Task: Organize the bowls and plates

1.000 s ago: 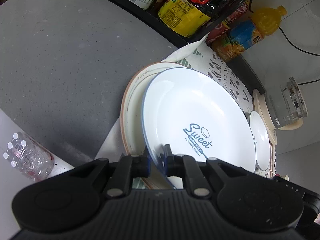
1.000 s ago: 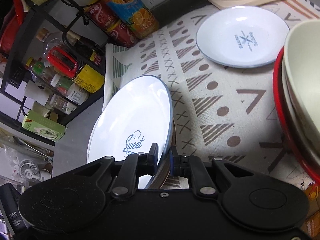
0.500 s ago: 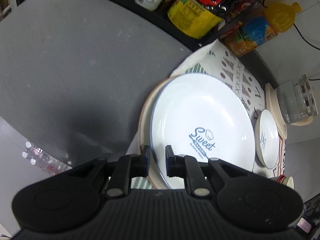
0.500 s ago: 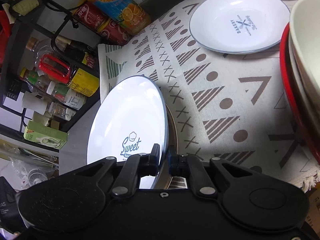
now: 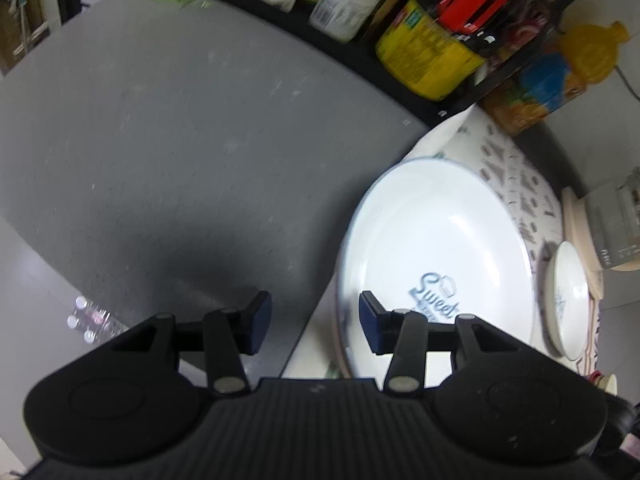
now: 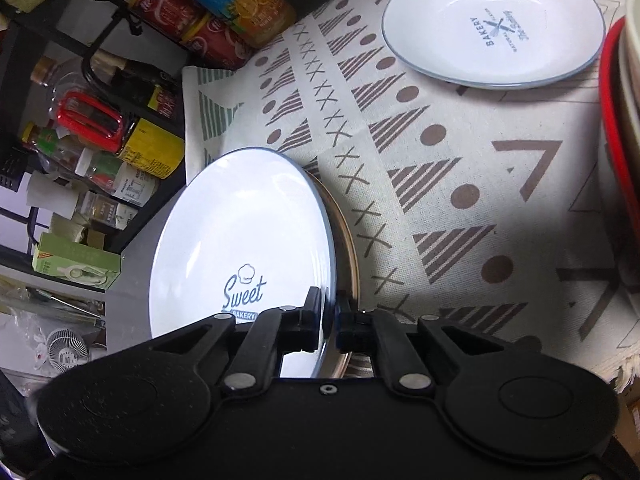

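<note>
Your left gripper (image 5: pixel 308 326) is letting go, jaws opening with nothing pressed between the pads; the near rim of the "Sweet Bakery" plate (image 5: pixel 436 248) sits by the right-hand pad, the other finger out over the grey countertop (image 5: pixel 180 140). That big white plate lies on a tan-rimmed plate (image 6: pixel 352 248) at the left edge of the patterned cloth (image 6: pixel 460 168), rim just showing underneath. Moving across, your right gripper (image 6: pixel 329 320) is clenched on the "Sweet Bakery" plate's rim (image 6: pixel 240 248), pads pinching the blue edge, one above, one below. Past the pair, at the far side of the cloth, the smaller "Bakery" plate (image 6: pixel 496 28) lies flat, well apart from the stack. Far right, stacked cream bowls (image 6: pixel 630 72) sit in a red-rimmed dish (image 6: pixel 612 120), cut off by the frame. Behind it all, the black rack of sauce bottles (image 6: pixel 132 136) and the orange juice bottle (image 5: pixel 560 68) line the back.
</note>
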